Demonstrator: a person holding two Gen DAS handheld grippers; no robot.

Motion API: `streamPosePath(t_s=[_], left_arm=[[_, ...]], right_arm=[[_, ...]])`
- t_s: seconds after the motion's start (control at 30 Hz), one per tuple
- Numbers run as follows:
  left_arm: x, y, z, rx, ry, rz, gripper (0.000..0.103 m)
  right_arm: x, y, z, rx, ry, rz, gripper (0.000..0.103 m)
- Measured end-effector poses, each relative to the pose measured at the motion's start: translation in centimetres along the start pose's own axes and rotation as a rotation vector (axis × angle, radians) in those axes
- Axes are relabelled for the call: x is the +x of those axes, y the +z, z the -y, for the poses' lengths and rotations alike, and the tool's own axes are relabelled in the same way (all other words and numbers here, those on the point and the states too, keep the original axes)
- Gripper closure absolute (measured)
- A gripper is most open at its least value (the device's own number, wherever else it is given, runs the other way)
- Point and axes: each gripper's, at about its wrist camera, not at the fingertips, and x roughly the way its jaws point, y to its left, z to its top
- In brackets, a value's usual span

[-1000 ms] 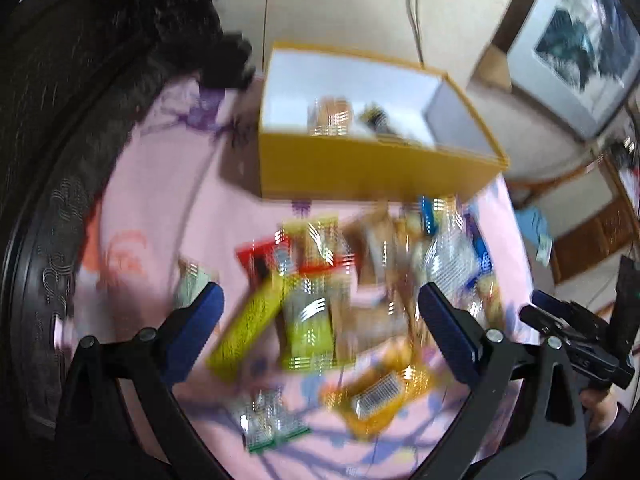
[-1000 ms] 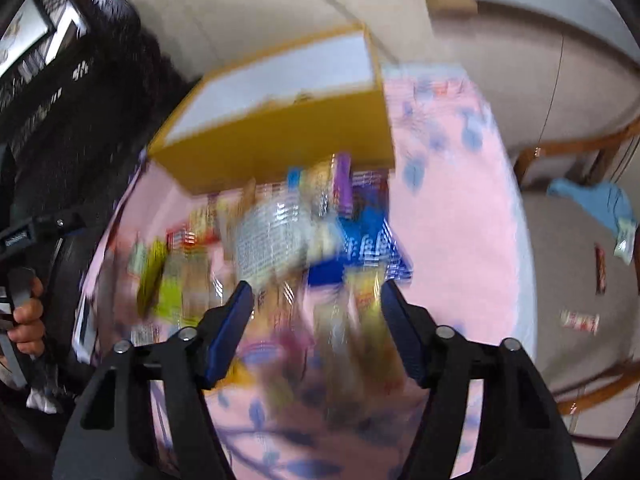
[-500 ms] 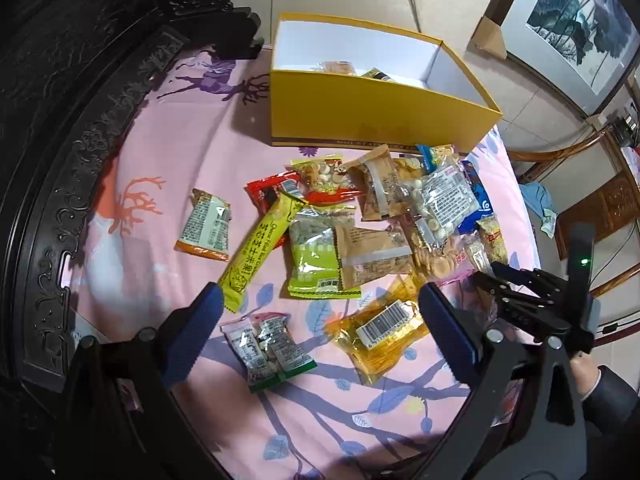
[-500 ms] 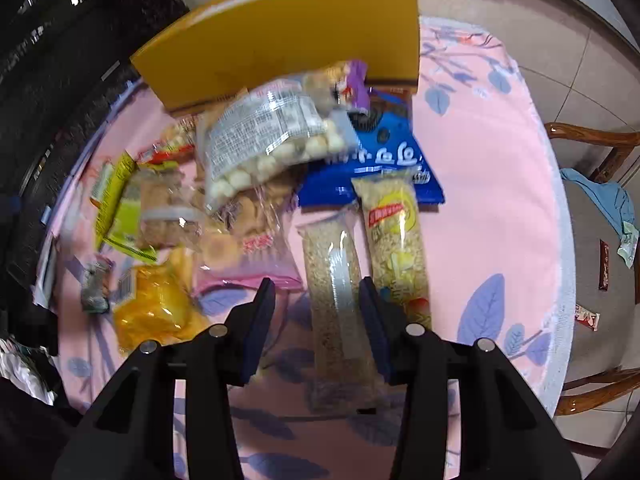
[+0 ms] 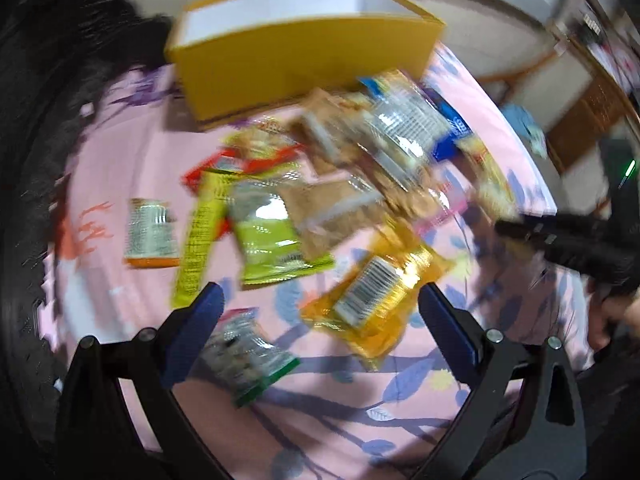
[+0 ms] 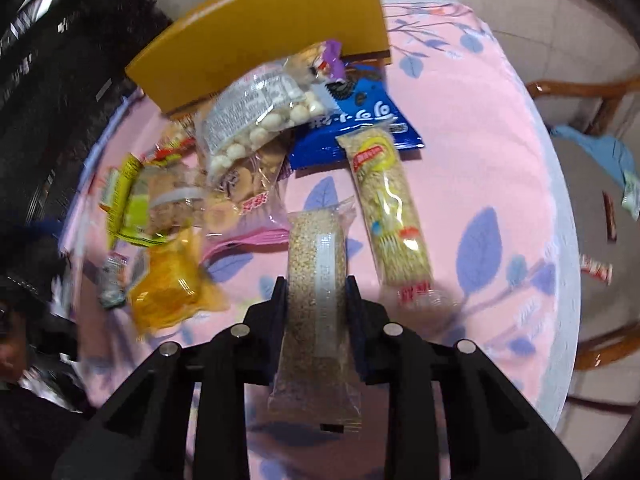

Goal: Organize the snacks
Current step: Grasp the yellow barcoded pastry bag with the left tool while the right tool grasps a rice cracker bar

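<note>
Many snack packets lie on a pink cloth (image 6: 472,152) in front of a yellow box (image 5: 304,52), which also shows in the right wrist view (image 6: 260,48). My right gripper (image 6: 317,296) is shut on a long clear sesame-bar packet (image 6: 316,300) that lies lengthwise between the fingers. A similar bar with a red and yellow label (image 6: 390,208) lies just to its right. My left gripper (image 5: 320,312) is open and empty above an orange packet (image 5: 376,296) and a green-edged packet (image 5: 248,356). The left wrist view is blurred.
A blue packet (image 6: 360,120), a clear bag of white balls (image 6: 256,116) and a green packet (image 5: 276,236) lie in the pile. Dark carved furniture (image 5: 28,160) borders the left side. A wooden chair (image 6: 592,96) stands at the right.
My right gripper has closed its fingers onto the sesame-bar packet. My left gripper has moved lower and closer to the snacks, still open.
</note>
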Motion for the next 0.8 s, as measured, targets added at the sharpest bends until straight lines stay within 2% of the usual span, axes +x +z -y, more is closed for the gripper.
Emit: streamPosePath(t_s=[0.23,0.63,0.73,0.8], left_arm=[[5.0,-0.8,3.8,0.201,-0.039,-0.074,0.004],[8.3,-1.8,4.5,0.231,-0.091,-0.118,0.005],[9.1,-1.9,4.5,0.216,-0.111,-0.130,0.017],[8.9,-2.0,4.5,0.219,-0.093,-0.111,0.026]], right_arm=[[-3.7,-0.9,0.4,0.070,0.022,0.064,0.074],[-5.3,-0.9,0.2,0.088,0.022,0.096,0.074],[-5.5,-0.8,0.0,0.083,0.023,0.100,0.074],[-5.6,-0.8,-0.2,0.084,0.023,0.101,0.074]])
